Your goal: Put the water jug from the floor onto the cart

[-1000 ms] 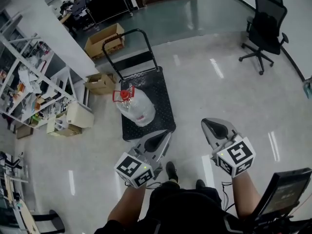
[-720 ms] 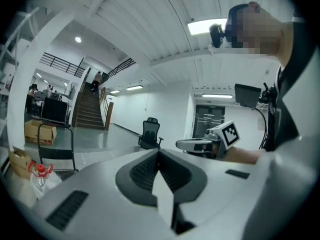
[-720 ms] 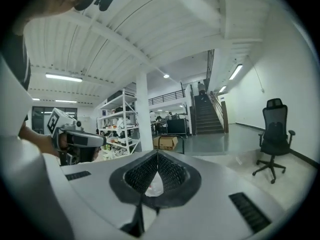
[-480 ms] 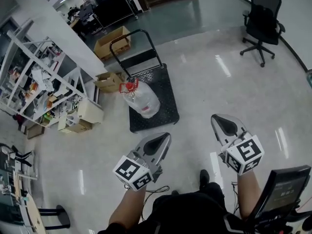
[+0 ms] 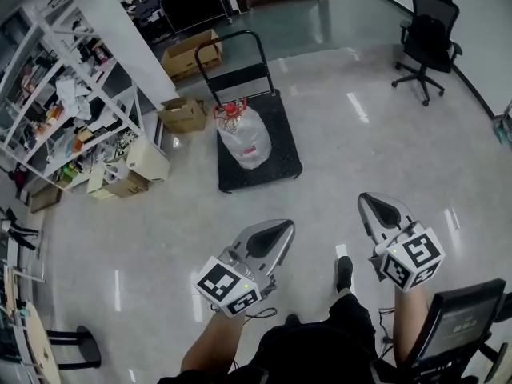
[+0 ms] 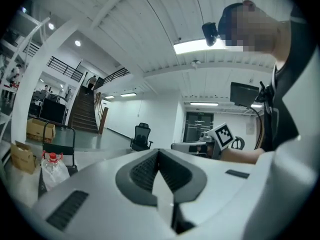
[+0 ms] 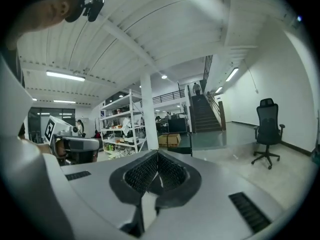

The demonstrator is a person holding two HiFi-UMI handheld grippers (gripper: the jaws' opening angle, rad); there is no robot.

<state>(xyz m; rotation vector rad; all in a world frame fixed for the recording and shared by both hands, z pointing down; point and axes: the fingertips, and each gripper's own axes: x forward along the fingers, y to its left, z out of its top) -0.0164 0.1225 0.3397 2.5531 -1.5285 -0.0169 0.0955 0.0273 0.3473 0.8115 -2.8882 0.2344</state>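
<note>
Plastic water jug (image 5: pixel 245 137) on cart (image 5: pixel 283 160), near left edge — open floor (image 5: pixel 320 214) this side; left tongs (image 5: pixel 282 230), right tongs (image 5: pixel 370 203) together.

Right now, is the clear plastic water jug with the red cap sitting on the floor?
No, the clear plastic jug rests on the black platform cart, on its deck, in the head view.

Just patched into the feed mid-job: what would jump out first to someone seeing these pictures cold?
The clear water jug with its red cap, sitting on the black cart mid-floor, draws the eye first. Next come the left hand-held gripper and right hand-held gripper low in the head view, both shut and empty. A cluttered shelf rack fills the left edge; a black office chair stands at upper right.
</note>
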